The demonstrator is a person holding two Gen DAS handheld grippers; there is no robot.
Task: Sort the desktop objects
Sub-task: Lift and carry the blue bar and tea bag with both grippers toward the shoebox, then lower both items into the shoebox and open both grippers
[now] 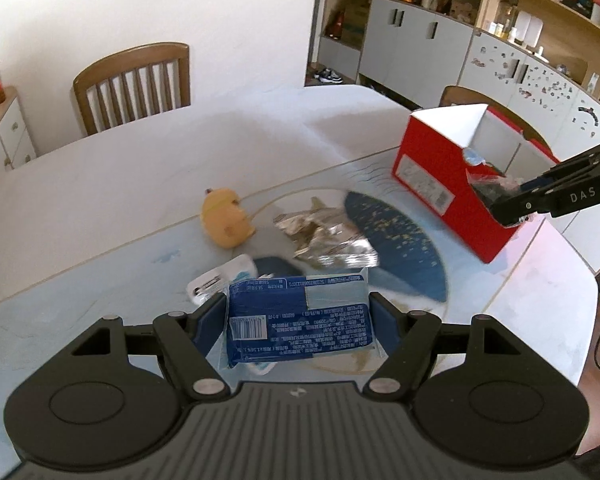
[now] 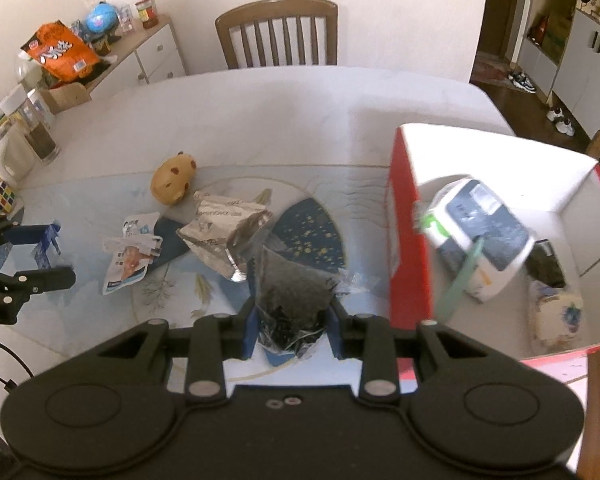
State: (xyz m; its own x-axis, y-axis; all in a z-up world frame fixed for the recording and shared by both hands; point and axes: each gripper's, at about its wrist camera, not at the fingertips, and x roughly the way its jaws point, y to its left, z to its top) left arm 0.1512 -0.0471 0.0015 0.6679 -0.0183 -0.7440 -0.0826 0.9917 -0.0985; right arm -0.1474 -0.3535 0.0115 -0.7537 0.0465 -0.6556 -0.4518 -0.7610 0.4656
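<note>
Box (image 2: 404,216) sits at two o'clock of my right claw (image 2: 292,320), nearer than the left. Right is clamped on a dark packet (image 2: 292,280); my left claw (image 1: 296,320) grips a blue pack (image 1: 296,316).

In the right wrist view, the open box (image 2: 404,240) stands at the right on the table (image 2: 260,112); a carton (image 2: 480,236) lies inside it. A foil wrapper (image 2: 220,236) lies mid-frame, a plush toy (image 2: 172,178) up-left of it, a chair (image 2: 276,36) behind the table.
</note>
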